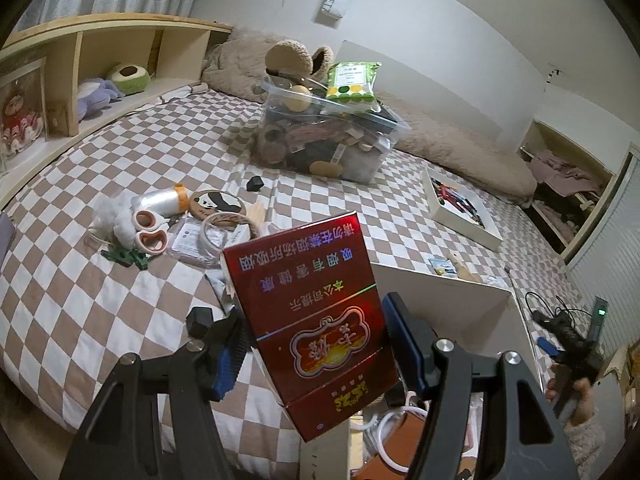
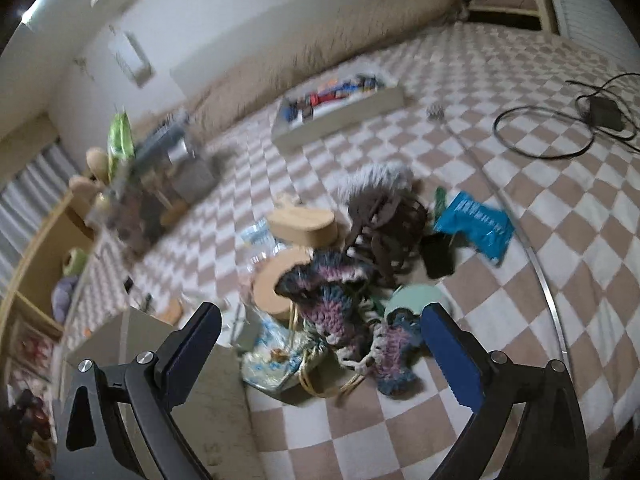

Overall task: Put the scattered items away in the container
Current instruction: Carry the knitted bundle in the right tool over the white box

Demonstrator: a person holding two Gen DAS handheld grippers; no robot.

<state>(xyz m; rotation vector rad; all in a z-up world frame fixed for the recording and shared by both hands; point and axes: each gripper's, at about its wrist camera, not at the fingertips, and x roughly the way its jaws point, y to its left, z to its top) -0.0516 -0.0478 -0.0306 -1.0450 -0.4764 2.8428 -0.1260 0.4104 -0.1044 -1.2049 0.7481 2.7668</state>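
My left gripper is shut on a red cigarette box and holds it above the checkered bed. A clear plastic container, piled full, stands further back; it shows blurred in the right wrist view. My right gripper is open and empty over a pile with a crocheted multicolour piece, a wooden oval box, dark cords and a blue packet. Scissors, a tape roll and a film roll lie at the left.
A white tray of pens lies right of the container. A cardboard box stands near my left gripper. A wooden shelf runs along the left. A black cable and adapter lie at the right.
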